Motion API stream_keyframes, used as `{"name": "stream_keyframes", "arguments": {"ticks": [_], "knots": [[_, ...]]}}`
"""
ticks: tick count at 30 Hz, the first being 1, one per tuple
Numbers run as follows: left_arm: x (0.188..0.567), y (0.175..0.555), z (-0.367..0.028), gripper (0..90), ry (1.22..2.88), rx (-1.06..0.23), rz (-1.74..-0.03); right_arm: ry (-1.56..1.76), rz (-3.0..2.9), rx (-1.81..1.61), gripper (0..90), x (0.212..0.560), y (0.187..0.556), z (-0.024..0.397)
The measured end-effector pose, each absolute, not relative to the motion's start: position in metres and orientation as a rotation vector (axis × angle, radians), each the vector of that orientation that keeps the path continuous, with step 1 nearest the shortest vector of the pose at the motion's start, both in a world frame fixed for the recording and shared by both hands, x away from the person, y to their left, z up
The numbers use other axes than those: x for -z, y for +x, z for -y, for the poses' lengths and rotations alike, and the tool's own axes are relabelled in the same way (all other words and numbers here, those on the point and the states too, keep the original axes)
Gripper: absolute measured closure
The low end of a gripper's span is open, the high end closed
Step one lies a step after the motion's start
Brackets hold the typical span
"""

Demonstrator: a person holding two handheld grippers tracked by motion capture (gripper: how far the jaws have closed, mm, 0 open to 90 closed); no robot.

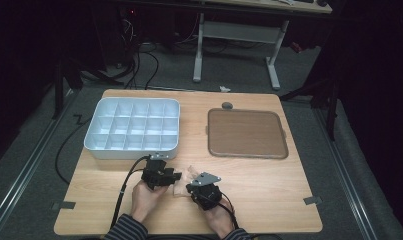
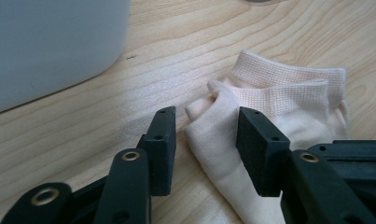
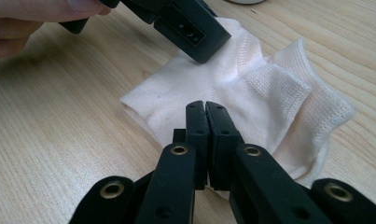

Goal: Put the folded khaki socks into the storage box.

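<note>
Sock (image 3: 232, 88), pale pink, lies crumpled on tabletop (image 1: 269, 190) near front edge, between both grippers. Right gripper (image 3: 206, 108): jaws pressed together, pinching sock fabric. Left gripper (image 2: 206, 135): jaws spread, sock fold between them, pads not pressing. White compartment tray (image 1: 134, 150) just beyond left gripper; brown tray (image 1: 246, 132) well apart.

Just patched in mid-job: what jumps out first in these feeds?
The pale pink sock lying crumpled on the near edge of the wooden table, with both grippers on it. The right gripper has its fingers shut, seemingly pinching a fold of the sock; the left gripper has its fingers apart around the sock's edge. Behind them sit a white compartment tray at far left and a brown tray at far right.
</note>
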State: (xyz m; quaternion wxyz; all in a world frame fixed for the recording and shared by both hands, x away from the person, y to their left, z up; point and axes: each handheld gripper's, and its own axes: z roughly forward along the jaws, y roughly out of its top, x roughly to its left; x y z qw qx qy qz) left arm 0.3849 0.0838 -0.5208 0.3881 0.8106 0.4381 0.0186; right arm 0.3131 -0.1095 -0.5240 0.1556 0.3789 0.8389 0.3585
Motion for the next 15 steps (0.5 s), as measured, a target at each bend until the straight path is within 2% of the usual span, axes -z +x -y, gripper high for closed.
{"name": "stream_keyframes", "arguments": {"ticks": [8, 15], "knots": [[0.5235, 0.3854, -0.0827, 67.9, 2.076, -0.041, -1.103, 1.080, -2.406, -1.005, 88.8, 0.5233, 0.3130, 0.1078], [0.5236, 0.3860, -0.0829, 81.1, 2.067, -0.019, -1.104, 1.080, -2.407, -1.003, 88.8, 0.5233, 0.3129, 0.1081]]}}
